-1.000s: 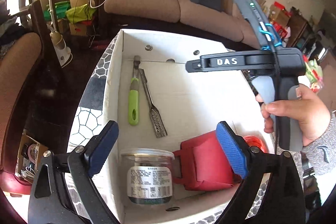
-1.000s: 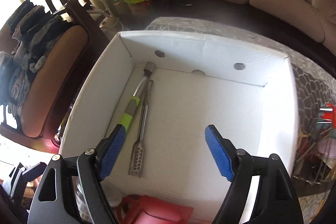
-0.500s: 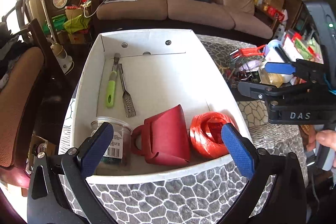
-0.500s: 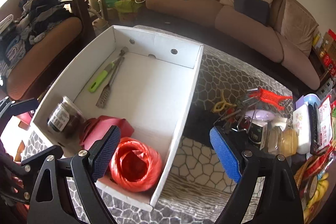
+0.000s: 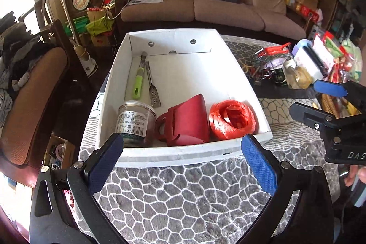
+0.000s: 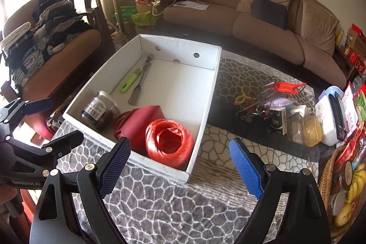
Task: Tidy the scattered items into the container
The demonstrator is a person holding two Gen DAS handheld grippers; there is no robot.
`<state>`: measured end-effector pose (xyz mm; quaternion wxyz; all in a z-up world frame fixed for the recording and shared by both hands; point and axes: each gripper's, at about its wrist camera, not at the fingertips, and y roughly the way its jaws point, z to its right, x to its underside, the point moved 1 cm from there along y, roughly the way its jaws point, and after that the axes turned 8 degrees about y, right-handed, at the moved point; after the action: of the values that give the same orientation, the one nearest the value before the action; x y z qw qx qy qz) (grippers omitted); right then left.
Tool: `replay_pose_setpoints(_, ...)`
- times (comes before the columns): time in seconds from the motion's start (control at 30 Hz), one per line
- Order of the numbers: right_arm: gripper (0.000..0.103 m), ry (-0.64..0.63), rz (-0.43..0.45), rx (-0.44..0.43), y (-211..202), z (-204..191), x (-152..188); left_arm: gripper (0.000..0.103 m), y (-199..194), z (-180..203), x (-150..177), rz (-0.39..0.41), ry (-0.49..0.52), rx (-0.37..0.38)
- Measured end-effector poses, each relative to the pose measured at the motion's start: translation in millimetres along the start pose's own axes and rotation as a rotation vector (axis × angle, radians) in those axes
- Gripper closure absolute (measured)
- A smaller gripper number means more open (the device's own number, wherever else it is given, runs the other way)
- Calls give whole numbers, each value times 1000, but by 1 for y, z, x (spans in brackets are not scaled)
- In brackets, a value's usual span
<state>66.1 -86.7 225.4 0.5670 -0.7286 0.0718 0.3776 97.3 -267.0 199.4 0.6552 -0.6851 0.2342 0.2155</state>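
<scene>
A white cardboard box (image 5: 173, 156) (image 6: 205, 104) stands on a grey patterned cloth (image 5: 183, 198). Inside lie a green-handled tool (image 5: 138, 84) (image 6: 129, 81), a metal spatula (image 5: 153, 90), a jar (image 5: 135, 122) (image 6: 98, 109), a red pouch (image 5: 187, 122) (image 6: 139, 122) and a red twine roll (image 5: 231, 119) (image 6: 170, 141). My left gripper (image 5: 183, 161) is open and empty, near the box's front wall. My right gripper (image 6: 180, 166) is open and empty, above the box's near corner; it also shows in the left wrist view (image 5: 318, 104).
Clutter sits right of the box: a red-handled wire item (image 6: 286, 87), yellow clip (image 6: 242, 98), small dark carton (image 6: 278, 120), bottles (image 6: 304, 129), a white container (image 6: 329, 120) and a fruit basket (image 6: 343, 186). A sofa (image 6: 251, 17) stands behind, a chair with clothes (image 6: 41, 42) at left.
Both grippers have pulled back and up out of the box, so the whole box and the table around it come into view. Both stay open and empty.
</scene>
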Motion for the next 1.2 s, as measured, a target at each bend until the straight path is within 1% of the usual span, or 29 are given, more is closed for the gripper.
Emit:
replay_pose_setpoints(0.17, 9, 48, 22, 3, -11, 23, 27, 0, -5, 37, 8, 45, -16, 22)
replay_pose_setpoints(0.23, 9, 65, 25, 18, -13, 37, 39, 0, 0, 59, 9, 50, -16, 45)
replay_pose_setpoints(0.33, 9, 84, 18, 58, -12, 63, 58, 0, 13, 97, 8, 50, 16, 72)
replay_pose_setpoints(0.43, 9, 139, 12, 86, -12, 99, 77, 0, 28, 133, 5, 49, 36, 105)
replay_pose_setpoints(0.5, 6, 185, 9, 101, -13, 126, 88, 0, 39, 157, 4, 41, 48, 135)
replay_pose_setpoints(0.53, 1, 206, 9, 118, -13, 139, 94, 0, 44, 168, 4, 38, 57, 144)
replay_pose_setpoints(0.57, 0, 230, 10, 136, -13, 152, 99, 0, 49, 180, 4, 38, 69, 149)
replay_pose_setpoints(0.7, 0, 325, 3, 175, -6, 202, 123, 0, 73, 220, 7, 30, 95, 194)
replay_pose_setpoints(0.77, 0, 366, -1, 189, 2, 221, 135, 0, 90, 237, 9, 7, 106, 205)
replay_pose_setpoints(0.9, 0, 436, 0, 205, 20, 250, 155, 0, 120, 260, 16, -13, 139, 200)
replay_pose_setpoints(1.0, 0, 446, 11, 229, 33, 262, 166, 0, 140, 271, 19, -20, 168, 186)
replay_pose_setpoints(1.07, 0, 437, 7, 244, 43, 268, 170, 0, 152, 272, 19, -27, 165, 178)
replay_pose_setpoints(1.2, 0, 435, -29, 255, 66, 276, 176, 0, 175, 269, 23, -52, 133, 158)
